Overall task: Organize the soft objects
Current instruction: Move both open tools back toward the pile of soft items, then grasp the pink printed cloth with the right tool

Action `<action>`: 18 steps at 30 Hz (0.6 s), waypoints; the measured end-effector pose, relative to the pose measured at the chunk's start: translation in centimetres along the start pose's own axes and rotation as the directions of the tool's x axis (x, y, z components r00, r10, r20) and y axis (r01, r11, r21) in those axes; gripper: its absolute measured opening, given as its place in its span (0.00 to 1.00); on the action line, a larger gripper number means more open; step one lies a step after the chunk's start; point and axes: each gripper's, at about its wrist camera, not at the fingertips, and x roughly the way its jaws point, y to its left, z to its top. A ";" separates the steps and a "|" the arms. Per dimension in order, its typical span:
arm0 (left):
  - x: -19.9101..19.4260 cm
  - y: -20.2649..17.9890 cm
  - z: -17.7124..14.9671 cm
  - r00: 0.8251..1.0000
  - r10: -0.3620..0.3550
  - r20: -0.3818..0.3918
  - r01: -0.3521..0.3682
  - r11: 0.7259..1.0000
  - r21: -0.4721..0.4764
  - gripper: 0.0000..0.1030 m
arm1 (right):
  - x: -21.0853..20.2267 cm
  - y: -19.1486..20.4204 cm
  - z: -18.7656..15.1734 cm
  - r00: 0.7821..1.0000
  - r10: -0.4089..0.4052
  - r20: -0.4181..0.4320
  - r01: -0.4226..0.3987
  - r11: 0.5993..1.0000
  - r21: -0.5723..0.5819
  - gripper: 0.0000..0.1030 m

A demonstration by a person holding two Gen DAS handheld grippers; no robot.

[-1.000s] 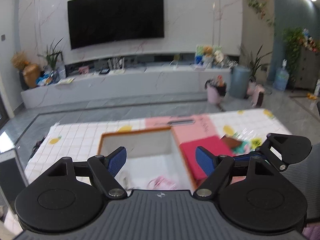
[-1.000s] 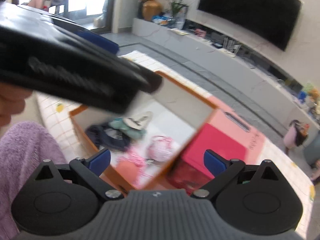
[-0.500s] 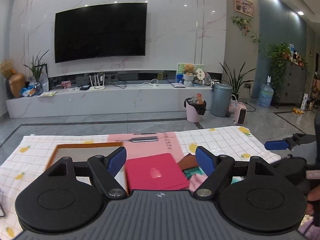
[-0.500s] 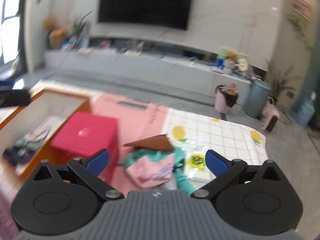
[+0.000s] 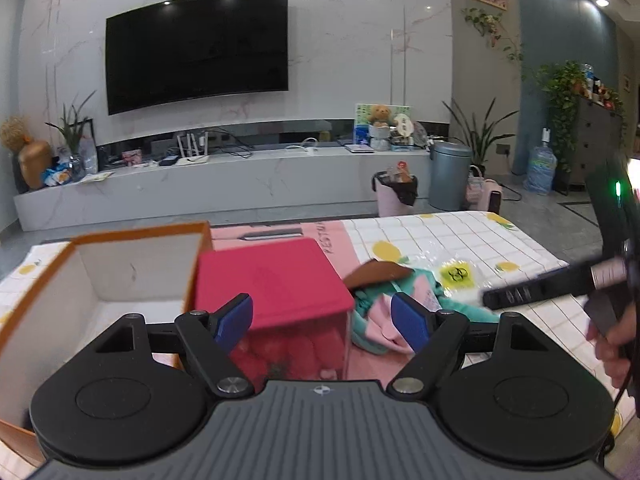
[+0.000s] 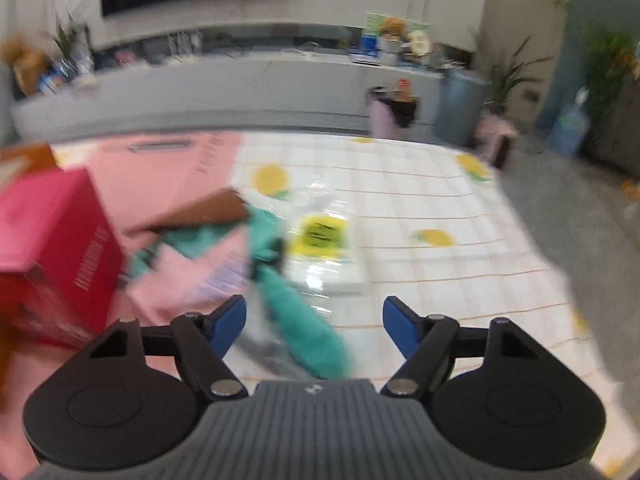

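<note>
Right hand-held gripper (image 6: 314,326) swung off the box (image 5: 120,276) onto the clothes pile (image 6: 224,256) at 11 o'clock, jaws closing but empty; next grab, I'd guess.

Red box (image 5: 272,280) between orange-rimmed box (image 5: 132,248) and teal-pink cloth pile (image 5: 384,312).

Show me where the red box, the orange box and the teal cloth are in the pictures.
red box (image 5: 272,280): left wrist view, on its flat top.
orange box (image 5: 200,264): left wrist view, on its right wall.
teal cloth (image 6: 304,324): right wrist view, on the long part nearest the gripper.
</note>
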 end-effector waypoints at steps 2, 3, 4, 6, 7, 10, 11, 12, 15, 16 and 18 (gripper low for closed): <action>0.2 0.0 -0.8 1.000 -0.019 0.002 0.019 1.000 -0.005 0.90 | 0.2 0.6 0.3 0.996 0.084 0.022 -0.084 0.996 0.015 0.72; 0.2 0.1 -1.1 0.999 -0.032 0.003 0.032 0.999 -0.018 0.90 | 0.4 1.1 0.5 0.994 0.109 0.029 -0.109 0.994 0.011 0.73; 0.2 0.1 -1.4 0.999 -0.045 0.004 0.045 0.999 -0.028 0.90 | 0.7 1.8 0.6 0.992 0.122 0.036 -0.122 0.993 -0.001 0.73; 0.5 -0.1 -1.8 0.998 -0.064 -0.002 0.064 0.997 -0.033 0.90 | 1.5 3.3 0.5 0.987 0.156 0.050 -0.153 0.987 -0.051 0.75; 0.7 -0.2 -2.0 0.998 -0.063 -0.009 0.062 0.998 -0.027 0.90 | 2.0 4.2 0.3 0.983 0.176 0.049 -0.171 0.981 -0.095 0.75; 1.3 -0.5 -2.7 0.998 -0.057 -0.022 0.057 0.998 -0.002 0.90 | 3.2 6.9 -0.4 0.988 0.147 0.046 -0.131 0.960 -0.249 0.75; 1.5 -0.4 -3.0 0.997 -0.066 -0.029 0.066 0.998 0.003 0.90 | 3.7 7.5 -0.5 0.993 0.116 0.029 -0.104 0.955 -0.280 0.75; 1.7 -0.2 -3.1 0.995 -0.088 -0.039 0.089 0.996 0.004 0.90 | 4.1 8.0 -0.5 0.995 0.100 0.013 -0.092 0.951 -0.295 0.75; 2.2 0.4 -3.4 0.988 -0.131 -0.083 0.129 0.991 -0.032 0.90 | 5.1 8.3 -0.8 0.993 0.121 -0.004 -0.117 0.943 -0.310 0.68; 2.3 0.4 -3.5 0.986 -0.137 -0.094 0.133 0.990 -0.046 0.90 | 5.4 8.5 -0.8 0.994 0.107 -0.006 -0.103 0.938 -0.331 0.63; 2.5 0.6 -3.6 0.983 -0.143 -0.114 0.137 0.989 -0.064 0.90 | 5.9 8.8 -1.2 0.996 0.086 -0.014 -0.085 0.924 -0.373 0.42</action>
